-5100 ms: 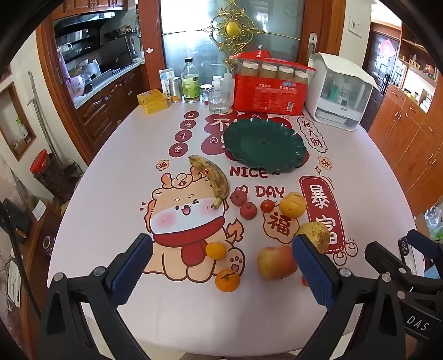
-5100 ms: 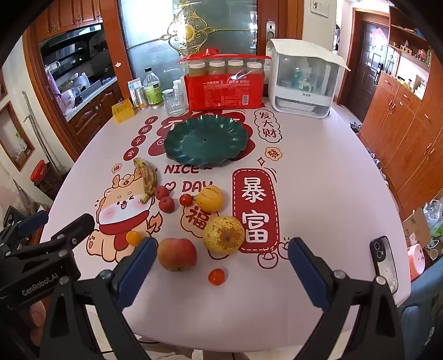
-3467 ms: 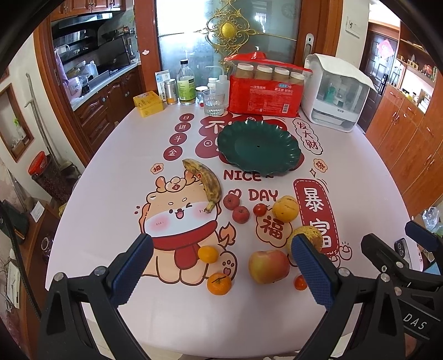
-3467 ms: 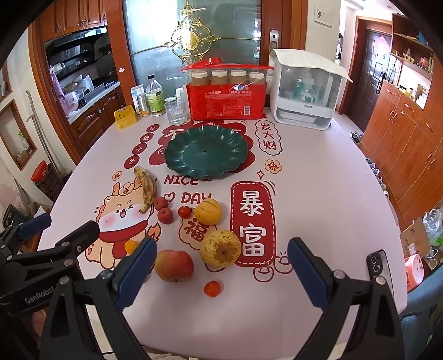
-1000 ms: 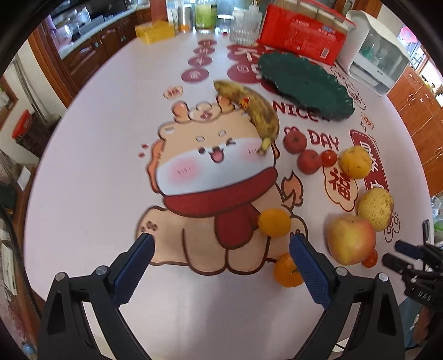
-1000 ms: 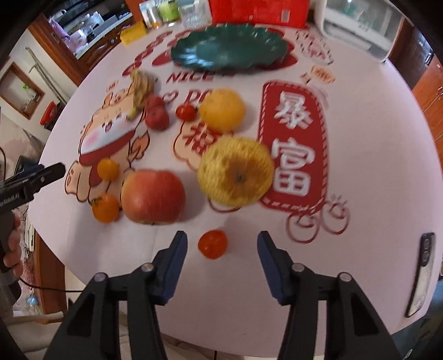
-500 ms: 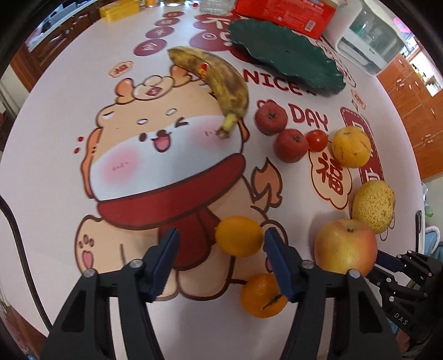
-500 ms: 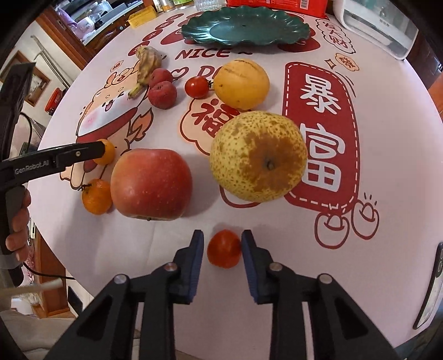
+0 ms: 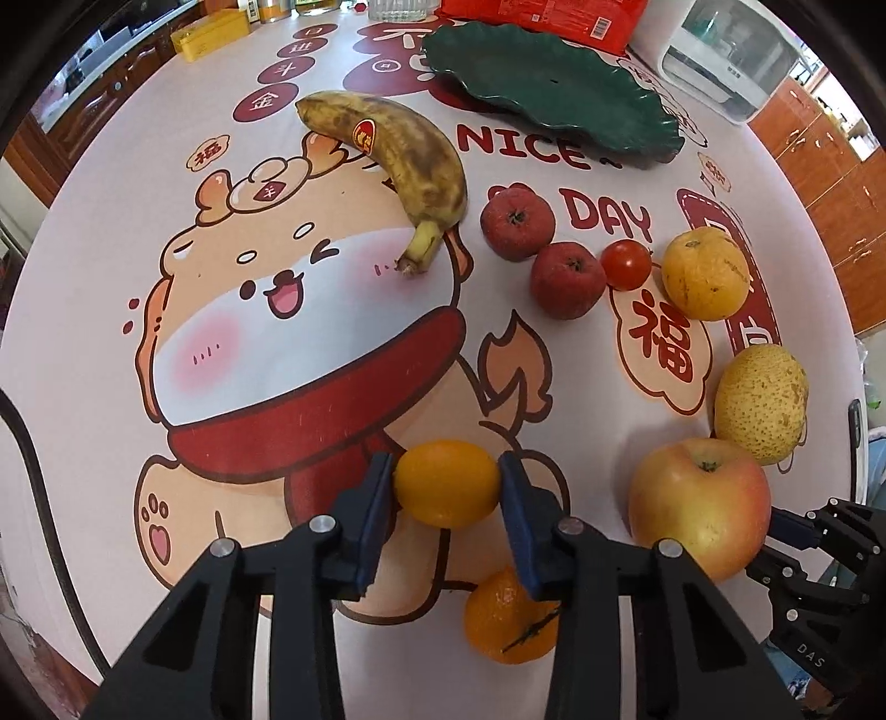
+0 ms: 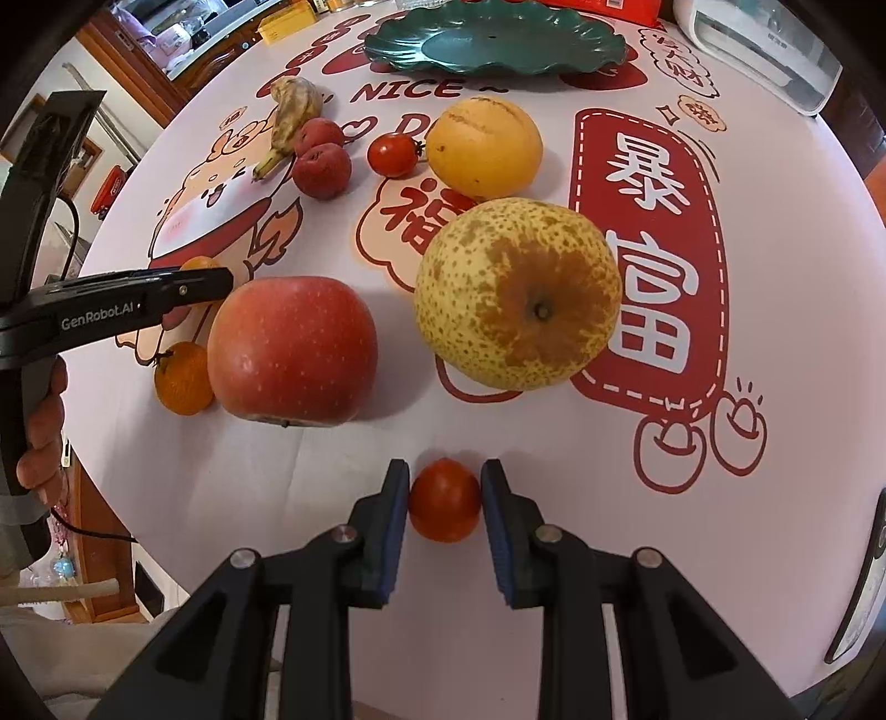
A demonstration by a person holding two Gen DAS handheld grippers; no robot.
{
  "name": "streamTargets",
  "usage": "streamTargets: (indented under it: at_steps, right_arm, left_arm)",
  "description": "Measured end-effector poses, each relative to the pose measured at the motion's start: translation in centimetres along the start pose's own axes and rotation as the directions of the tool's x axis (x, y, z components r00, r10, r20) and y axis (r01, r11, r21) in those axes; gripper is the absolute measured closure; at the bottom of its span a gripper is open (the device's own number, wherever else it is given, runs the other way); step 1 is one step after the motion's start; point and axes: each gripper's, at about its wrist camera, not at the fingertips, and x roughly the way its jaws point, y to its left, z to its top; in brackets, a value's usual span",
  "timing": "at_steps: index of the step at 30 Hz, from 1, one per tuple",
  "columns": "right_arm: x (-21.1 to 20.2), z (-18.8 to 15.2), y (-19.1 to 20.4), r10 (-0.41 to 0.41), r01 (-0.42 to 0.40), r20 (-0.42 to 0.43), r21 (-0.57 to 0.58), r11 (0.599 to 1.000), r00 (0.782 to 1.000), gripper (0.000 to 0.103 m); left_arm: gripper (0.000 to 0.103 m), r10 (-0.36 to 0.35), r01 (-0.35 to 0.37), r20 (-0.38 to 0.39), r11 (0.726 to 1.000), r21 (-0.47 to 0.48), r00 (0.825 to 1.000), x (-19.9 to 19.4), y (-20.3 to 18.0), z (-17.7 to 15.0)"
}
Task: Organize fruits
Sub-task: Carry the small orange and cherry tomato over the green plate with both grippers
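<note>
Far ahead of both claws, the dark green scalloped plate [image 9: 554, 83] held no fruit. The left claw [image 9: 446, 487] pinched a smooth small orange [image 9: 446, 483] on the surface [image 9: 83, 266], a stemmed tangerine [image 9: 512, 623] just behind its right finger. The right claw [image 10: 444, 507] had narrowed onto a glossy cherry tomato [image 10: 444, 508], apple [image 10: 292, 350] and speckled pear [image 10: 518, 292] just ahead.

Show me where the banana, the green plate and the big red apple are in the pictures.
banana [image 9: 398, 160]: left wrist view, middle of its spotted peel.
green plate [image 10: 581, 47]: right wrist view, bare right part near the wavy rim.
big red apple [image 10: 290, 349]: right wrist view, middle of its front skin.
</note>
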Motion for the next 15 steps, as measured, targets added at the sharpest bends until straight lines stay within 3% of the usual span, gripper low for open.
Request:
streamTargets:
  at_steps: [8, 15]
  right_arm:
    - [-2.2, -0.1, 0.2, 0.057, -0.056, 0.014, -0.028, 0.998, 0.998, 0.078]
    - [-9.0, 2.0, -0.7, 0.121, -0.116, 0.130, -0.046, 0.992, 0.984, 0.078]
  left_arm:
    - [0.067, -0.002, 0.002, 0.025, 1.000, -0.002, 1.000, -2.4, 0.2, -0.3]
    - [0.067, -0.028, 0.019, 0.147, 0.998, 0.059, 0.989, -9.4, -1.9, 3.1]
